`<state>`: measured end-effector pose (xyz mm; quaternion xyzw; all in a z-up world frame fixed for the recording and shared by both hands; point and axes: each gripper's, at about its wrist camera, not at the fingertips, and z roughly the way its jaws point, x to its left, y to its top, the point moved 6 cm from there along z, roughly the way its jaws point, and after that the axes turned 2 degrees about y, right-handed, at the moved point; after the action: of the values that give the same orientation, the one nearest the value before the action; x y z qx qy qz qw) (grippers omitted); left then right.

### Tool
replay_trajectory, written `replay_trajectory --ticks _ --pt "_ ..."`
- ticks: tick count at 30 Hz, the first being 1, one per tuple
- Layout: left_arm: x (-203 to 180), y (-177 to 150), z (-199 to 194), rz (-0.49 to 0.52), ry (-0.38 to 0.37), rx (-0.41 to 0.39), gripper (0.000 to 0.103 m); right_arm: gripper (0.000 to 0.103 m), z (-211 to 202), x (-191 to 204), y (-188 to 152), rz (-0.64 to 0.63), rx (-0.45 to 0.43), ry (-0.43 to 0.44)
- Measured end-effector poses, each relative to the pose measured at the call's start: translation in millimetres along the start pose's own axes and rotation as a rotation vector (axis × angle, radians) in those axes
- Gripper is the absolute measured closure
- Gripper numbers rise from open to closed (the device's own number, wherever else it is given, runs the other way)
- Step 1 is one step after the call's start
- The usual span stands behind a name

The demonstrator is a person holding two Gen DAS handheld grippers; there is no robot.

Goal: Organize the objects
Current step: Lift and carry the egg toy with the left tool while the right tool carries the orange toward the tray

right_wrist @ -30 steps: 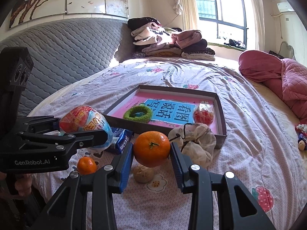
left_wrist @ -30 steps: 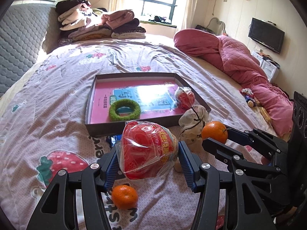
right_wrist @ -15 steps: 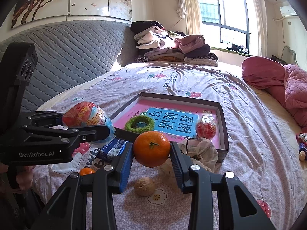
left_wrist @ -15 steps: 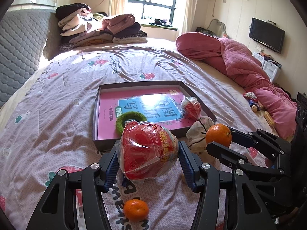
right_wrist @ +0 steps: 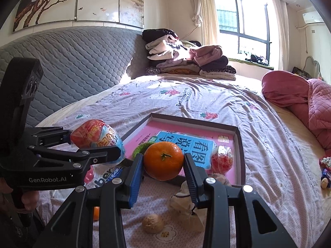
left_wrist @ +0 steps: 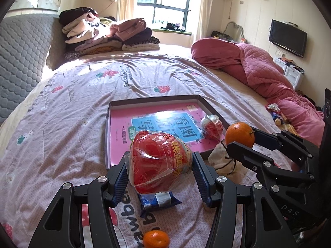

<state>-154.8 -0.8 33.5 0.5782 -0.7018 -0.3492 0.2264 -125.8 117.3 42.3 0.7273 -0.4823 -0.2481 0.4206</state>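
My left gripper (left_wrist: 160,175) is shut on a red snack bag (left_wrist: 159,164) in clear wrap, held above the bedsheet just short of the tray. My right gripper (right_wrist: 163,168) is shut on an orange (right_wrist: 163,160), also lifted; the same orange (left_wrist: 240,135) shows at the right of the left wrist view. Ahead lies a shallow dark tray (left_wrist: 152,100) with a pink book inside, a small red wrapped packet (left_wrist: 213,127) and a green ring (right_wrist: 140,147), the ring partly hidden. The left gripper with its bag (right_wrist: 97,138) appears at the left of the right wrist view.
On the sheet lie a second orange (left_wrist: 156,239), a blue packet (left_wrist: 157,201), a beige drawstring pouch (right_wrist: 186,204) and a walnut-like ball (right_wrist: 153,223). Folded clothes (left_wrist: 107,37) pile at the bed's far end; a pink quilt (left_wrist: 258,70) runs along the right.
Both grippers rose and moved forward toward the tray with their loads. The loose orange and blue packet slid lower in the left wrist view; the green ring became mostly hidden behind the bag.
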Motion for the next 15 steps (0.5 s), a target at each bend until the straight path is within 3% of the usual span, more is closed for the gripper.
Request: replay_trajectory --ticks 15 --pt "16.6 34.9 13.9 -0.016 0.020 -0.044 0.044 0.064 15.8 -15.5 36.5 -0.014 -0.051 -0.030"
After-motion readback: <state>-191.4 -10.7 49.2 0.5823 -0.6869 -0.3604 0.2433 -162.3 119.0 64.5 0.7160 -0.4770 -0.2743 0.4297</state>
